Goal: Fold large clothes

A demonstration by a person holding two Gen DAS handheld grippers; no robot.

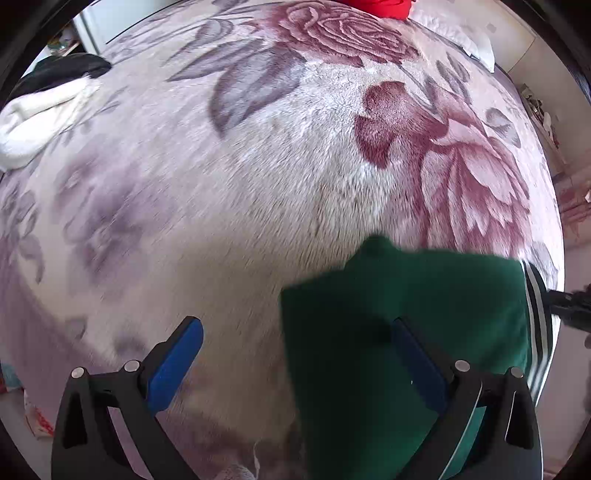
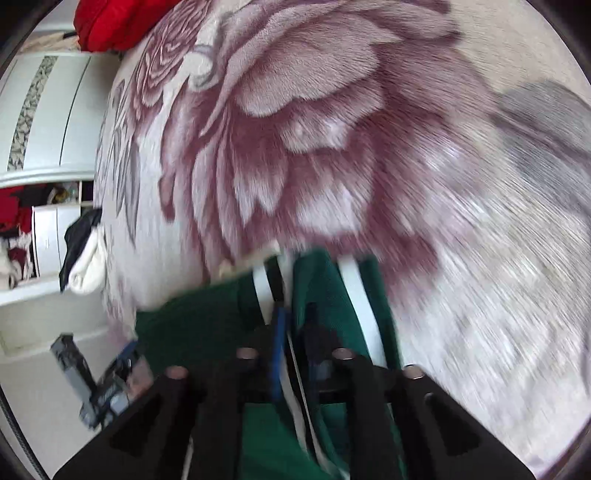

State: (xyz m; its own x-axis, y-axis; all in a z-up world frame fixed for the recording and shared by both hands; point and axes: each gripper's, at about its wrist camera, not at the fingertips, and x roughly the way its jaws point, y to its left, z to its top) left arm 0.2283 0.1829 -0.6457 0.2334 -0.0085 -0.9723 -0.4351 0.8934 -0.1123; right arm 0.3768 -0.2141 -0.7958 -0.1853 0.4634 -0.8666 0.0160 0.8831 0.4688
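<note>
A dark green garment [image 1: 388, 332] with white stripes along its edge lies on the floral plush blanket [image 1: 258, 166] that covers the bed. My left gripper [image 1: 295, 323] is open wide just above it. Its right blue pad is over the green cloth, its left one over bare blanket, and nothing is pinched. In the right wrist view my right gripper [image 2: 297, 325] is shut on a bunched fold of the green garment [image 2: 207, 325], and a white stripe [image 2: 356, 295] runs up past the fingers. A black part at the right edge of the left view looks like the right gripper [image 1: 569, 306].
A red garment [image 1: 376, 9] lies at the head of the bed beside a white pillow [image 1: 469, 37]. White and black clothes [image 1: 33, 122] sit at the bed's left edge. White wardrobes [image 2: 48, 110] and open shelves stand beyond the bed.
</note>
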